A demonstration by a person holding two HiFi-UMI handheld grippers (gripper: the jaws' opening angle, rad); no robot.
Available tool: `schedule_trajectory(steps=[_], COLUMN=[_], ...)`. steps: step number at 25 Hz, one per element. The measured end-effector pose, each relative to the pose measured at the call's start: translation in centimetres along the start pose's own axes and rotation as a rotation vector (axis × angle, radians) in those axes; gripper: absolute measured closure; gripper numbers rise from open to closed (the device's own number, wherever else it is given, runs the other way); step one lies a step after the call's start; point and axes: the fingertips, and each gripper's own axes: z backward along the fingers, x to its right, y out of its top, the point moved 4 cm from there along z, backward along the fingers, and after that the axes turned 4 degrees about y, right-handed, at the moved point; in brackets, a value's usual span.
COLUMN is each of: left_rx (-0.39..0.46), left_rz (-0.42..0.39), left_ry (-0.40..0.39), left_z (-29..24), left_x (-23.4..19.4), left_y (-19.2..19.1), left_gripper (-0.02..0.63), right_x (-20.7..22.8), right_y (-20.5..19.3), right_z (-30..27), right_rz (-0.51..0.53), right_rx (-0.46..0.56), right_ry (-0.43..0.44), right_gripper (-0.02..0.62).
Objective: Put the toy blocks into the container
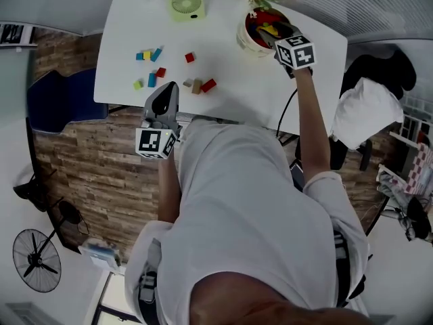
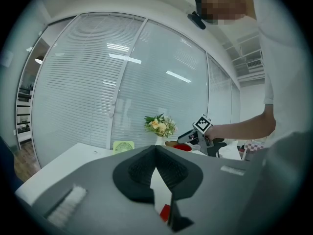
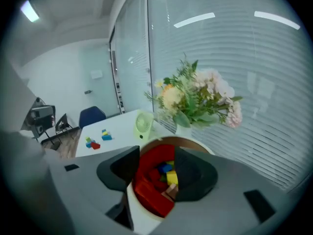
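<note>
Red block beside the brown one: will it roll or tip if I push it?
The red block looks flat-sided and lies low on the table, so it probably won't roll or tip. Small and seemingly solid, it's likely light and stiff. Pushed, it would probably just slide across the plain white top.

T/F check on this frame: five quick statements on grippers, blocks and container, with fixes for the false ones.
1. The right gripper hangs over the container with its jaws apart. True.
2. Every toy block is already in the container. False: several toy blocks lie on the white table.
3. The left gripper grips a green block. False: its jaws meet at the tips with nothing between them.
4. A green fan stands on the table. True.
5. The container is empty. False: a yellow block and others lie in it.
</note>
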Motion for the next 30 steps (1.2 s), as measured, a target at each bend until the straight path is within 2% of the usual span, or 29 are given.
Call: schedule_trajectory(steps=[2,5,7,12,13,17,19,25,29,30], left_rx=[0.000,0.006,0.009,0.010,0.009,-0.001,-0.006,-0.019,-0.031,-0.032], left_rz=[0.005,0.012,0.016,0.015,0.016,0.027,0.041,0.094,0.115,0.117], left_ry=[0.013,0.039,0.058,0.112,0.125,0.193,0.242,0.397,0.472,0.480], left_z=[0.3,0.9,1.5,4.2,4.9,7.7,9.3,14.6,16.9,17.1], left_x=[-0.3,-0.9,-1.2,-2.0,-2.1,-2.9,-3.6,-5.0,-5.2,-5.4], left_y=[-0.1,0.1,0.2,0.2,0.2,0.1,-0.3,-1.5,-2.2,-2.3], left_gripper=[0.609,0.609,0.609,0.609,0.609,0.609,0.609,0.609,0.609,0.609], right_x=[-2.3,-6.4,-9.3,-15.6,-16.5,-19.4,-20.7,-22.7,-23.2,-23.1], right_y=[1.5,3.6,4.2,3.0,2.6,0.4,-0.7,-5.1,-7.1,-7.4], right_z=[0.6,0.9,0.0,-6.1,-7.6,-13.3,-15.7,-22.5,-24.7,-25.0], right_rz=[0.020,0.054,0.111,0.296,0.326,0.470,0.560,0.784,0.812,0.808], right_rx=[0.087,0.207,0.220,0.090,0.053,-0.122,-0.208,-0.440,-0.510,-0.519], right_ry=[0.052,0.131,0.180,0.303,0.331,0.433,0.480,0.573,0.596,0.596], right_gripper=[0.423,0.585,0.594,0.592,0.575,0.414,0.379,0.364,0.369,0.393])
